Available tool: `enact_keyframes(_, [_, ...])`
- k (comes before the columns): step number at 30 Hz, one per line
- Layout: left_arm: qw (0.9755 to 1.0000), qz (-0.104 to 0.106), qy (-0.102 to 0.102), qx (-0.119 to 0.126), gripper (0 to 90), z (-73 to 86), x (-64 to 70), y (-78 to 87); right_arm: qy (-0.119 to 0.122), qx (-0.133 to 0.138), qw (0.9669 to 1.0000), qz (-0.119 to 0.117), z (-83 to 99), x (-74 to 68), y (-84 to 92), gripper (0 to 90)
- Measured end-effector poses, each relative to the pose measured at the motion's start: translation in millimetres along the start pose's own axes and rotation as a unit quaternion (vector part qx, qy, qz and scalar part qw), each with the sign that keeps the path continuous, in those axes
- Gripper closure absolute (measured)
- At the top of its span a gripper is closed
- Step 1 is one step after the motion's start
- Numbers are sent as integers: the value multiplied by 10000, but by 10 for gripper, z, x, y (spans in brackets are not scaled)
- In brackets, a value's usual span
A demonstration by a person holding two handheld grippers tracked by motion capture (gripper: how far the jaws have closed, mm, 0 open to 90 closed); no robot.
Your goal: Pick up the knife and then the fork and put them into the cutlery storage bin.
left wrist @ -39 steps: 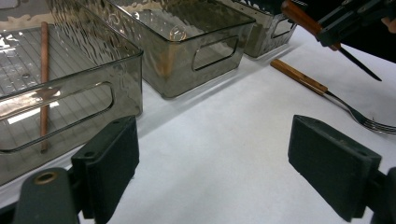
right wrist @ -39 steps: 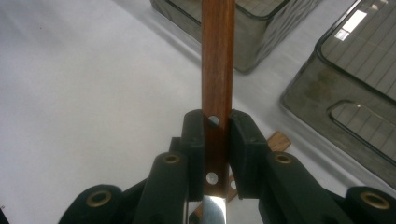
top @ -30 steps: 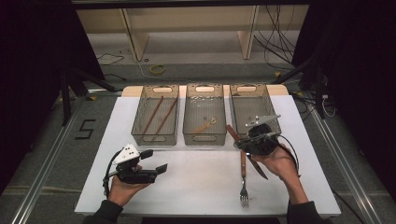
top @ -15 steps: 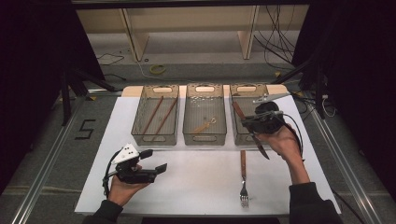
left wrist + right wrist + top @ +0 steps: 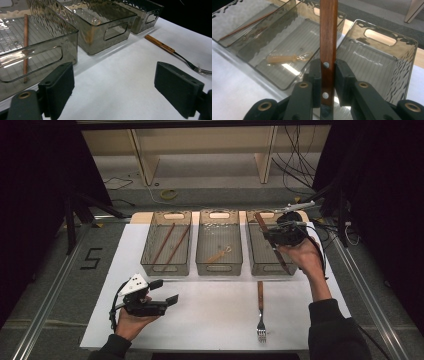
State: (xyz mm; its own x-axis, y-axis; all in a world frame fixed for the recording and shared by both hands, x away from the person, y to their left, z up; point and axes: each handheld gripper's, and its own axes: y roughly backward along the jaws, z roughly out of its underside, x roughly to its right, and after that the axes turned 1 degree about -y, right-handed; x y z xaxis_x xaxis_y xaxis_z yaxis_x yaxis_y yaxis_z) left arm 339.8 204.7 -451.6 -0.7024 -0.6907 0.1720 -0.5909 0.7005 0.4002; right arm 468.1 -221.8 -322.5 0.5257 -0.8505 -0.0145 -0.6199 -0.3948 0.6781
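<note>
Knife (image 5: 270,242): wood handle clamped in my right tool (image 5: 327,75), held over right bin (image 5: 256,266).
Risk: blade end hidden from me, could clip bin wall, twist in pads.
Left tool (image 5: 113,87): wide open, empty, over tabletop (image 5: 210,315).
Fork (image 5: 260,312): loose, waiting.

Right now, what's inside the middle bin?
The middle bin holds one small pale spoon-like utensil lying on its ribbed floor. The rest of the floor shows bare through the clear walls; glare hides small details.

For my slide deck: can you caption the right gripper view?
Right hand-held gripper clamps a wooden-handled knife above the empty right bin.
</note>
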Motion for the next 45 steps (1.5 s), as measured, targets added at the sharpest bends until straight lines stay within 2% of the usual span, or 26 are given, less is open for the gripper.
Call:
enact_keyframes(11, [10000, 16, -9, 9, 159, 1, -4, 4, -110, 171, 9997, 124, -216, 73, -44, 775])
enact_keyframes(16, [10000, 22, -25, 23, 159, 0, -2, 6, -170, 173, 9993, 267, -273, 131, -116, 775])
enact_keyframes(32, [10000, 34, -33, 27, 159, 0, -2, 8, -471, 116, 9970, 603, -269, 361, -377, 775])
enact_keyframes(35, [10000, 30, -36, 39, 159, 0, -6, 12, -474, 152, 9966, 657, -259, 393, -423, 775])
enact_keyframes(45, [10000, 55, -27, 25, 159, 1, -2, 10, -409, 32, 9962, 771, -222, 417, -536, 774])
